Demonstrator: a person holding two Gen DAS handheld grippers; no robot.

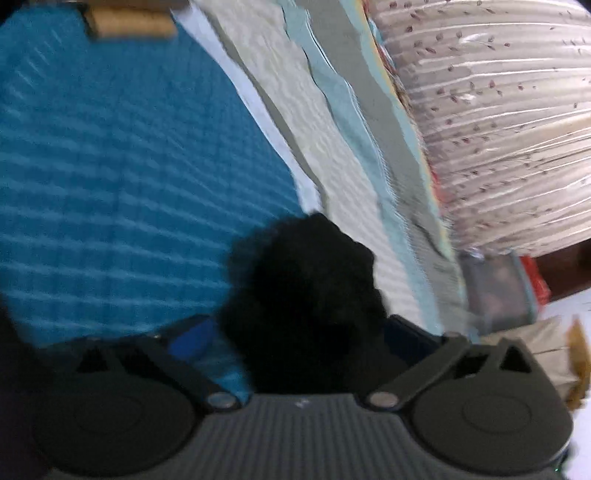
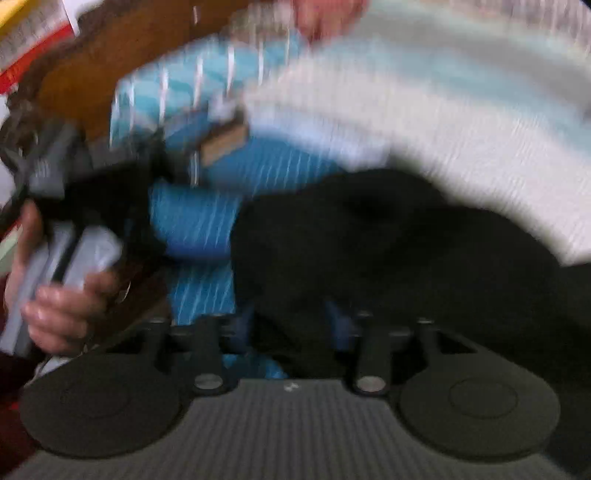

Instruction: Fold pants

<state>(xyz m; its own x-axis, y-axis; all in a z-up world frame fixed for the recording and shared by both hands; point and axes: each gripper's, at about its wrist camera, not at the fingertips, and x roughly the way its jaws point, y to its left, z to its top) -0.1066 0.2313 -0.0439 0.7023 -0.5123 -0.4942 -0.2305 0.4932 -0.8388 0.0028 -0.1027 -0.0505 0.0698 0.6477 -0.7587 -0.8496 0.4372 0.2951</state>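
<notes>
While both views smear with motion blur, only coarse detail recorded.

Blue ribbed quilted bedspread [image 1: 122, 155]: fills left half of left wrist view; pale stripes across it.
Cream textured blanket [image 1: 317, 122]: beside bedspread, edged by teal and grey strips.
Pale striped floral curtain [image 1: 491, 122]: upper right, beyond blanket.
Black fabric pants [image 2: 388, 251]: bunched over bedspread and against white blanket in right wrist view; one dark wad rises between blue finger pads in left wrist view.
Left gripper [image 1: 295, 332]: clenched on wad of pants.
Right gripper [image 2: 291, 325]: fabric lies between its fingers; grip state impossible to tell through blur.
Left hand [image 2: 59, 314]: wrapped around grey handle, far left of right wrist view.
Tan cylinder [image 1: 129, 24]: top edge, on bedspread.
</notes>
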